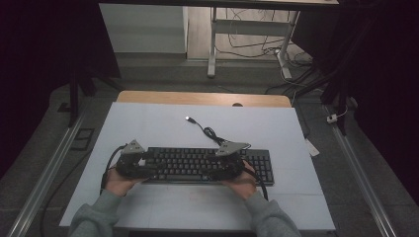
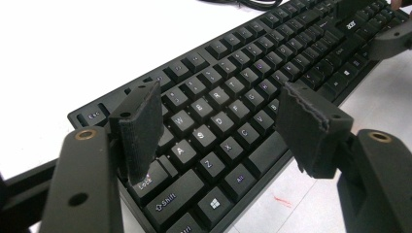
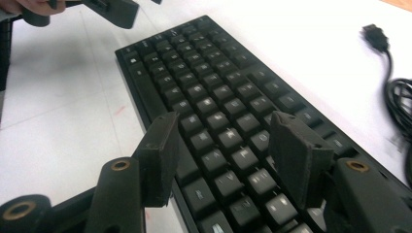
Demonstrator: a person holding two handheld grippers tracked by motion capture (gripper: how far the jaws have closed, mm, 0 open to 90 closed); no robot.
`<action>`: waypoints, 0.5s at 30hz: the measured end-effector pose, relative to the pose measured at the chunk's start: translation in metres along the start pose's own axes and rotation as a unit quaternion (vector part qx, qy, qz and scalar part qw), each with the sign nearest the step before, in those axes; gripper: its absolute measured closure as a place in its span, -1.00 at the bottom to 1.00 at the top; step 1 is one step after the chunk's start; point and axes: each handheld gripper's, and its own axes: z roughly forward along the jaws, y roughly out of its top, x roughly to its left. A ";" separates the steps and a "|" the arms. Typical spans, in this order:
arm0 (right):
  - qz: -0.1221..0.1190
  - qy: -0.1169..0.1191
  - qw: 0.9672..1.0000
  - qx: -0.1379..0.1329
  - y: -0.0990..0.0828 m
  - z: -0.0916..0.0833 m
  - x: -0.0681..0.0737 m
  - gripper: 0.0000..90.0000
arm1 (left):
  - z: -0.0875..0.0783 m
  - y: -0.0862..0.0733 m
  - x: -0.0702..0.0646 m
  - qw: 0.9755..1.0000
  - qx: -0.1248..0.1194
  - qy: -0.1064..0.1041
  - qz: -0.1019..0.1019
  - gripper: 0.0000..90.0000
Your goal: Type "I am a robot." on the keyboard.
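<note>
A black keyboard (image 1: 197,165) lies across the white table top, near the front. My left gripper (image 1: 147,166) hovers over its left end, pointing right. In the left gripper view its jaws (image 2: 218,121) stand open above the letter keys (image 2: 228,109), one pad (image 2: 141,131) low over the Caps Lock key. My right gripper (image 1: 215,168) hangs over the middle right of the keyboard and points left. In the right gripper view it (image 3: 228,150) is open over the keys (image 3: 214,107), with nothing between the pads. The keyboard's cable (image 1: 210,132) ends in a loose USB plug (image 1: 189,119).
The white table top (image 1: 148,128) has a wooden strip (image 1: 197,98) along its far edge. The cable lies coiled behind the keyboard (image 3: 401,107), with the plug (image 3: 375,35) beyond it. Each gripper view shows the other gripper farther off (image 2: 388,41) (image 3: 111,9).
</note>
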 end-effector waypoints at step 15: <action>-0.006 0.003 0.999 0.033 0.006 0.024 0.004 0.71 | 0.003 -0.001 -0.003 1.000 0.006 0.009 0.012 -0.27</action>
